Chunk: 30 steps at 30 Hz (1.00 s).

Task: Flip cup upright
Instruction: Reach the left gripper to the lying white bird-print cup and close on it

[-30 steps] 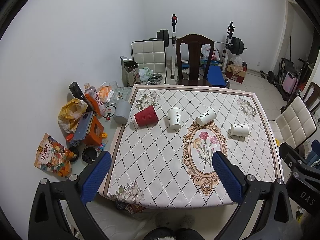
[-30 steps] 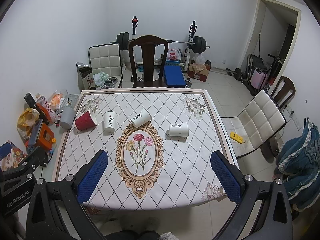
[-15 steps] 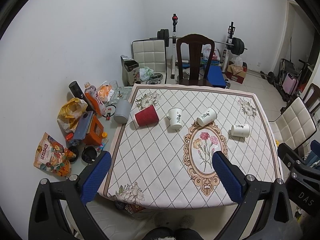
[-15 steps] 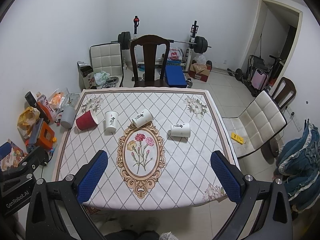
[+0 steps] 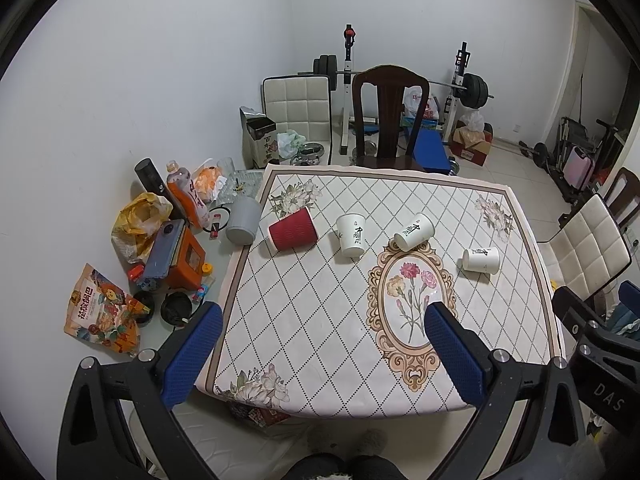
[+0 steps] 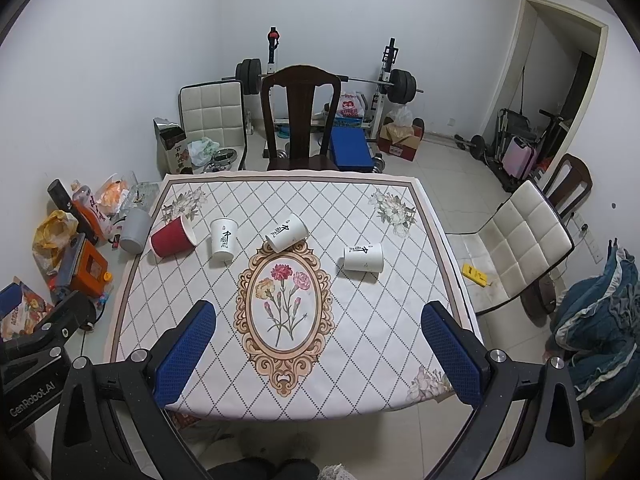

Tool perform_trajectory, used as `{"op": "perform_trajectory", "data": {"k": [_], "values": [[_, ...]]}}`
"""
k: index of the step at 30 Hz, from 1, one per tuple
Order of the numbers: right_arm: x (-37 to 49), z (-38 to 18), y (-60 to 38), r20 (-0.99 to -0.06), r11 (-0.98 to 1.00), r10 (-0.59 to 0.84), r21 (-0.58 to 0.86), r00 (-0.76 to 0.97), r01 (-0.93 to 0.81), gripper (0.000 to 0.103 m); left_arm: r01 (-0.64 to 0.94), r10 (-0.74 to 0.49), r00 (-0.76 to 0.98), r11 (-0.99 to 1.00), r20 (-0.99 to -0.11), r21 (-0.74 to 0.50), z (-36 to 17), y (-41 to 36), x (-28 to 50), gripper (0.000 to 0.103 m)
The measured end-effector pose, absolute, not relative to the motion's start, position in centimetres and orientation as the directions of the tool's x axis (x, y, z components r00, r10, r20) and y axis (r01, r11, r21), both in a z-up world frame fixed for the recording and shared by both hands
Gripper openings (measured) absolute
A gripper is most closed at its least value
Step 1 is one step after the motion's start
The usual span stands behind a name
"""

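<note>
Right now both grippers hang above the near edge of the table [image 6: 404, 396], each with its blue-padded jaws spread wide and nothing between them. The left gripper [image 5: 320, 344] is over the table's near-left part; the right gripper [image 6: 318, 342] sits over the oval flower medallion [image 6: 285, 304] printed in the middle of the cloth.

Four cups lie in a loose row just beyond that medallion, all well apart from either gripper. The red cup [image 6: 171, 237] lies on its side far to the medallion's left, near the table's left edge. Next to it, the first white cup [image 6: 224, 239] stands with its narrow end toward the camera; whether it is upright or inverted I cannot tell. The second white cup [image 6: 286, 233] lies tilted on its side, touching the medallion's top border. The third white cup [image 6: 363, 257] lies on its side just to the medallion's right.

A dark wooden chair [image 6: 300, 120] stands at the table's far side, beyond the medallion.
</note>
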State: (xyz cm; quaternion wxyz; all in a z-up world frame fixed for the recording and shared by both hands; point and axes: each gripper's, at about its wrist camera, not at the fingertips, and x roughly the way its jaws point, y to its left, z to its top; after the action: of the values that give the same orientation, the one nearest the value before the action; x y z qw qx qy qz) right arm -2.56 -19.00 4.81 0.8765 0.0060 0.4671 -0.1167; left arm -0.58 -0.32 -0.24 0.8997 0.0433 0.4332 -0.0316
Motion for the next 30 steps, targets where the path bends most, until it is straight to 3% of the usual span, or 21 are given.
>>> {"op": "perform_trajectory", "data": {"k": [15, 20, 30], "values": [[-1.1, 2.3, -19.4, -0.846, 0.949, -0.214, -0.062, 0.488, 0.309, 0.103, 0.130, -0.034, 0.596, 0.990, -0.802, 0.054, -3.3, -1.0, 0.1, 0.103], [-0.7, -3.5, -22.3, -0.884, 0.899, -0.274, -0.095, 0.380, 0.427, 0.103, 0.192, -0.030, 0.534, 0.977, -0.845, 0.087, -7.9, -3.3, 3.1, 0.103], [-0.1, -19.6, -30.9, -0.969, 0.828, -0.242, -0.178, 0.052, 0.531, 0.103, 0.347, 0.045, 0.370, 0.920, -0.928, 0.183, -18.3, -11.6, 8.4, 0.103]]}}
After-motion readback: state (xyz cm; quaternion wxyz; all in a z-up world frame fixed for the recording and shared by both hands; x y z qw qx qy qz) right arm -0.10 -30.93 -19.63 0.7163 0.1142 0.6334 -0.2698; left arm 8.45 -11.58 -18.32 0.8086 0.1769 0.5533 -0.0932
